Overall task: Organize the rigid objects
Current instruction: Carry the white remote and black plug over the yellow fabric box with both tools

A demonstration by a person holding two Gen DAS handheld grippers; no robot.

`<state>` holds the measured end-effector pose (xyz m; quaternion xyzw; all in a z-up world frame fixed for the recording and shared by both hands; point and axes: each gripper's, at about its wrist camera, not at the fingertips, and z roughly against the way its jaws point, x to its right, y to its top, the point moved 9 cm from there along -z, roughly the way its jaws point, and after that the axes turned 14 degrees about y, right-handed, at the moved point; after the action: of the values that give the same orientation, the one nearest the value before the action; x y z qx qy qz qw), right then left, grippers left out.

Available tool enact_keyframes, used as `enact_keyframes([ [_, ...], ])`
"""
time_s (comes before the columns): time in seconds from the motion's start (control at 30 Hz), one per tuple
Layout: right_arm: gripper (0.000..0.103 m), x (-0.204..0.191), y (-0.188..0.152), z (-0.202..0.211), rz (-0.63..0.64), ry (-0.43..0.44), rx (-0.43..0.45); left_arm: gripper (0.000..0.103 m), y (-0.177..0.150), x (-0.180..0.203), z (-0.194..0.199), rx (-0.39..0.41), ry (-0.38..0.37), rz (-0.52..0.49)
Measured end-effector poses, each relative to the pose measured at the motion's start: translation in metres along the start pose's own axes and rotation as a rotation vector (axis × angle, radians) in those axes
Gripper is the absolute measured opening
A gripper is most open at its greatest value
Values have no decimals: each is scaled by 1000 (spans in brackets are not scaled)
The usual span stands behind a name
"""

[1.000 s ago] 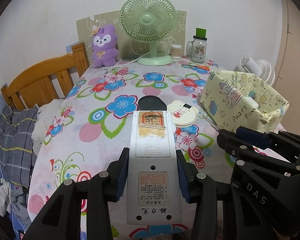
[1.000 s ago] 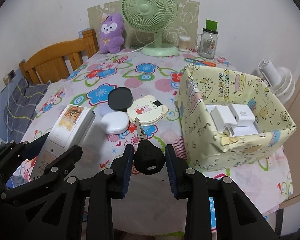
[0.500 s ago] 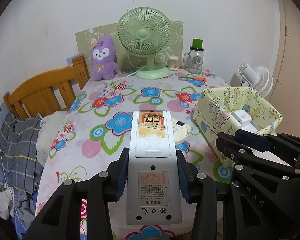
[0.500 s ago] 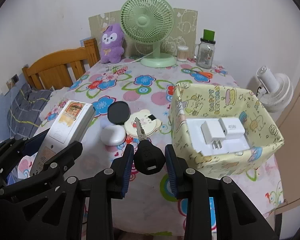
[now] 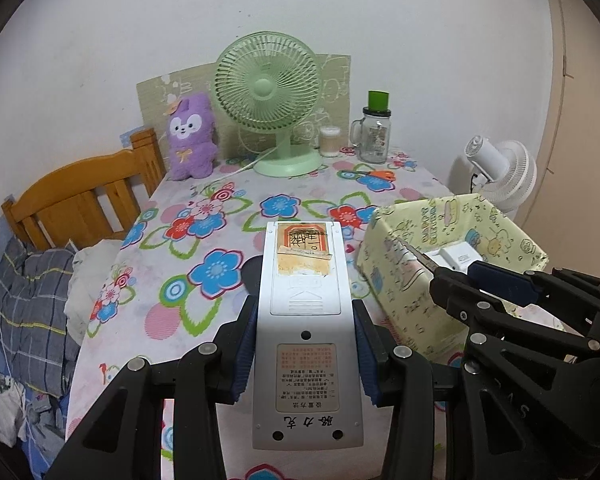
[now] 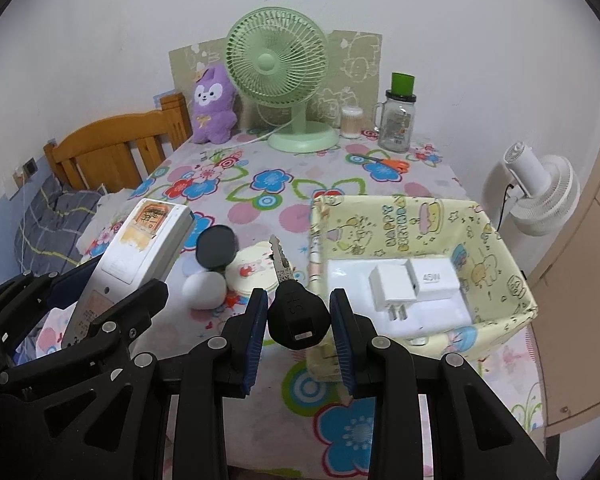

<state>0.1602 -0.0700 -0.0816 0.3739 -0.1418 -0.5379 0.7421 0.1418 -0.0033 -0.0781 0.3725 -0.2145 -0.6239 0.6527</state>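
Left gripper (image 5: pixel 306 354): I hold its jaws pinched on the sides of the grey remote control (image 5: pixel 306 312), which lies back side up and juts far beyond the pads, clear above the tabletop (image 6: pixel 260 184).
Right gripper (image 6: pixel 299 320): its jaws are pressed on the black head of a key (image 6: pixel 292 300), blade pointing away from me.
Destination, as I judge it: the yellow paper-lined box (image 6: pixel 512 280) at the right, open-topped, with white chargers (image 6: pixel 412 286) already inside.
Risk, remote: the grip sits on its near half only; I expect the long free end could pivot or slip if I swing fast.
Risk, key: the rounded head gives the pads little flat to bear on; a knock on the box rim may twist it loose.
Risk, grippers: they ride close side by side; crossing over the box could make them collide.
Risk, box: its thin walls look soft; a downward brush may buckle them.
Edges: the near tabletop edge lies below both grippers, so a drop here may reach the floor.
Open room: the floral middle of the tabletop is bare; the black lid (image 6: pixel 216 246), white case (image 6: pixel 204 290) and round bear-printed disc (image 6: pixel 252 272) crowd the ground left of the box.
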Motion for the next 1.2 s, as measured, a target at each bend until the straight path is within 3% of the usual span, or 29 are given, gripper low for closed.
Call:
enact_keyframes([
  [0.57,35,51,16,16,-32,-36,20,45,28,50,-5,21,-38,-38],
  [1.2,35,123,23,6,-103,-79,6,45,52,116,-38,-6,-95,-102],
])
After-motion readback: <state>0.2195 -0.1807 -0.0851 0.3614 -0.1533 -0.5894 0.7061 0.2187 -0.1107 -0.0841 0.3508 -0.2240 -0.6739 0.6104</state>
